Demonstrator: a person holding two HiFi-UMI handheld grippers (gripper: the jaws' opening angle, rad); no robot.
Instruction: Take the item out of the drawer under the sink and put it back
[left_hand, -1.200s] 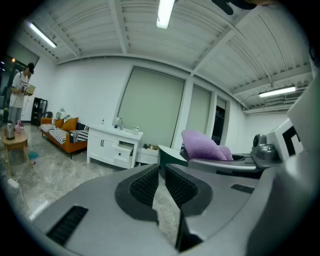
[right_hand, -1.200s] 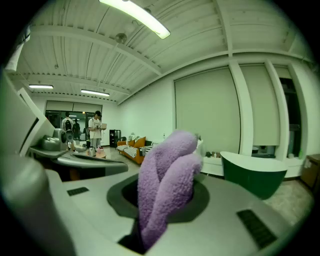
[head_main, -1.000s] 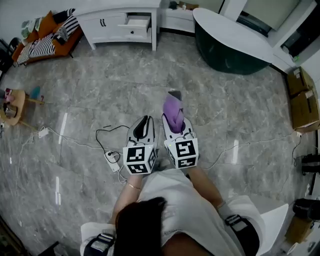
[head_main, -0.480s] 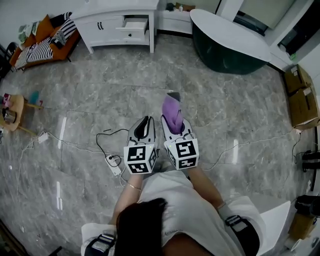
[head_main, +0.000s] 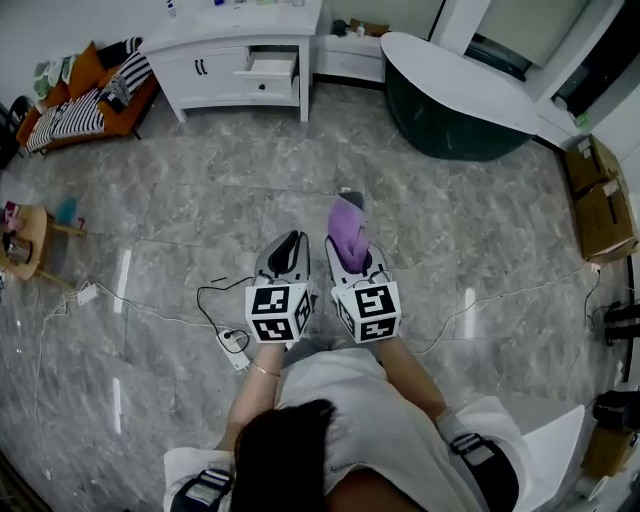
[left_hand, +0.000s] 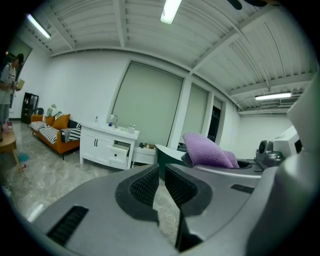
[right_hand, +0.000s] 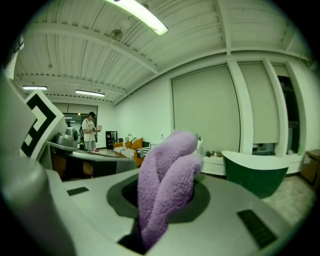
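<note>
Head view, kid one asks: Which way does the fuzzy purple cloth (head_main: 347, 230) point?
Kid two: Away from the person, toward the far wall. Its long side runs along the right gripper (head_main: 352, 258), and its top pokes out past the tips. Those jaws are a little apart and squeeze the folded cloth.
Kid one: And the left gripper (head_main: 286, 252)?
Kid two: Its jaws are almost together, with just a thin slit between them. Nothing is in them.
Kid one: What is hard to see?
Kid two: The cloth's bottom end hides down between the jaws. Its far tip looks dark grey, and I can't tell why. The white cabinet (head_main: 225, 70) has one pulled-out white drawer (head_main: 272, 66), but its inside is too small to see. It is well apart from the cloth.
Kid one: And the room?
Kid two: It has a shiny grey marble floor (head_main: 450, 220) with a white power strip (head_main: 232, 338). A dark green tub with a white rim (head_main: 450, 95) stands at the back, and an orange sofa with striped cushions (head_main: 85, 95) at the left.
</note>
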